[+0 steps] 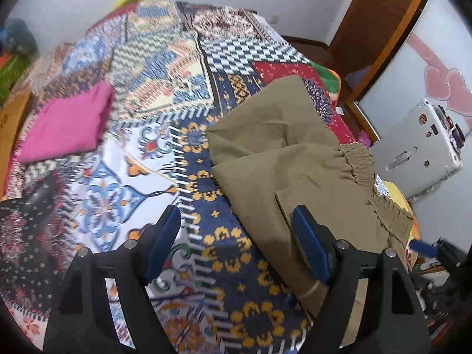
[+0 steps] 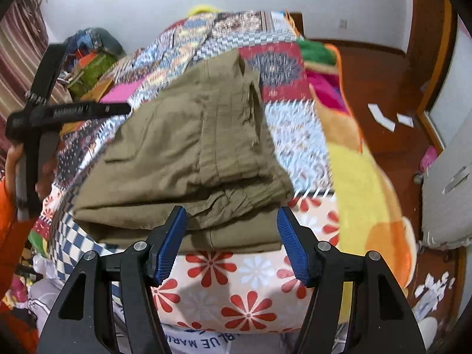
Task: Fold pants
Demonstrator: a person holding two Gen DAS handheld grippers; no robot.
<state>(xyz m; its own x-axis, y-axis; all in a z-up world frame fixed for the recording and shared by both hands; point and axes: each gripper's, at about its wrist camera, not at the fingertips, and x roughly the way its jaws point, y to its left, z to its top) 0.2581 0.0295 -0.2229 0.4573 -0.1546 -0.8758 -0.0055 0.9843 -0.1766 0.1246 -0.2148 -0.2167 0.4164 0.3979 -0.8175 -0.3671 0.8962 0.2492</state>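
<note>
Broadly, a bed [image 1: 124, 153] under a patchwork bedspread of many prints fills both views; in the right wrist view its near edge shows a sheet with red and white flowers [image 2: 236, 295]. Wooden floor [image 2: 377, 82] lies at 2 o'clock of the bed, with white paper scraps [image 2: 383, 119] on it.

The pants [image 2: 188, 159], olive-brown, lie folded into a thick stack on the bedspread. In the right wrist view the stack sits centre frame, its near folded edge toward 6 o'clock. In the left wrist view the pants [image 1: 283, 153] lie at 3 o'clock of centre, with the gathered elastic waistband [image 1: 362, 165] toward the bed's right edge.

A pink folded cloth [image 1: 65, 124] rests on the bedspread at 9 o'clock in the left wrist view, well apart from the pants. A grey suitcase [image 1: 419, 153] stands on the floor at 3 o'clock.

Left tongs [image 1: 236, 244]: set wide, nothing between the blue pads. The right-hand pad [image 1: 309, 244] overlaps the near part of the pants in the picture; contact cannot be told. The other pad is over bare bedspread.

Right tongs [image 2: 231, 244]: partly apart, straddling the near edge of the folded stack. The pads do not visibly press the cloth.

In the right wrist view the left tongs' black frame [image 2: 59, 112] shows at 9 o'clock, with a hand [image 2: 17, 153] and an orange sleeve [image 2: 6, 206] behind it.
</note>
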